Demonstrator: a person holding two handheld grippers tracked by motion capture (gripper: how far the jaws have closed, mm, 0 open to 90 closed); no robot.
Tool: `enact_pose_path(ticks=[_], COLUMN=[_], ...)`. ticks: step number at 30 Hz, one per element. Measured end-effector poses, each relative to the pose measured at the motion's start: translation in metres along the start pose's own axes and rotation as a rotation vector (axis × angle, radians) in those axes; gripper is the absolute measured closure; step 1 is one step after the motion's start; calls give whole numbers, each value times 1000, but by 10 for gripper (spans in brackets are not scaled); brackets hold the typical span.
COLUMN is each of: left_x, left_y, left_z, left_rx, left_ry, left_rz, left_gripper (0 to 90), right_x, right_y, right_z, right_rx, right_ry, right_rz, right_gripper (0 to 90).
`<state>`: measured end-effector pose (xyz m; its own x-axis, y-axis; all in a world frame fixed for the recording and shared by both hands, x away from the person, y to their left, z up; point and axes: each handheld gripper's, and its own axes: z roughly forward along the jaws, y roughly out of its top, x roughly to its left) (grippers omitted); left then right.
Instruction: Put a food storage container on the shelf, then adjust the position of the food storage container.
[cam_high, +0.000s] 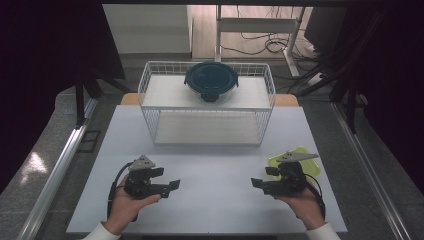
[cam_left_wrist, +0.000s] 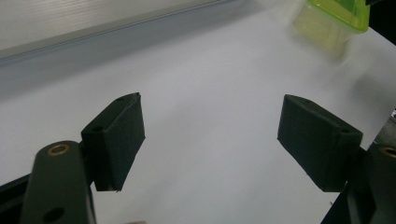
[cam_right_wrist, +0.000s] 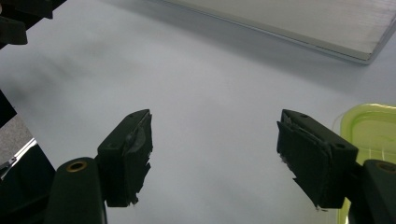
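Looks like nothing's really started yet: the left gripper (cam_high: 172, 186) and right gripper (cam_high: 256, 183) both hover with jaws spread and empty near the desk's (cam_high: 215, 200) front edge, the green container (cam_high: 300, 157) untouched by the right edge beside the right gripper.

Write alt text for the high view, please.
A person's hands hold the open left gripper and the open right gripper low over a white table. A yellow-green plastic container sits beside the right one; a dark round lidded bowl stands on a white wire rack.
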<state>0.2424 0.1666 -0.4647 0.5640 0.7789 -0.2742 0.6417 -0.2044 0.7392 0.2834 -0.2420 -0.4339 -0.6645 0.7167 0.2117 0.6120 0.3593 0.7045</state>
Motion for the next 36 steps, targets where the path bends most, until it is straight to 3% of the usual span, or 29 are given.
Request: enact_pose_path(ticks=[9,17,21,24,28,30,36], left_x=[2,6,7,7,7,7,9], left_y=[-1,-4,-5,-5,-6,-6,-7], left_z=[2,4,5,7,8,9,9], left_rx=[9,26,29,36,39,39,38], left_ry=[25,38,43,46,45,44,47], left_rz=[6,6,18,28,25,20,17], left_gripper=[217,217,217,216,216,216,217], right_x=[-7,-23,-39,-59,-73,-86,-109], right_y=[1,8,13,16,17,15,8], right_z=[-5,-23,-32,-42,-49,-54,-57], right_rx=[-4,-19,-16,-17,-18,-1,38], right_ry=[-12,-40,-85,-130,-173,-235,-298], right_rz=[22,51,69,103,116,125,152], right_gripper=[291,412,463,525,582,640,763])
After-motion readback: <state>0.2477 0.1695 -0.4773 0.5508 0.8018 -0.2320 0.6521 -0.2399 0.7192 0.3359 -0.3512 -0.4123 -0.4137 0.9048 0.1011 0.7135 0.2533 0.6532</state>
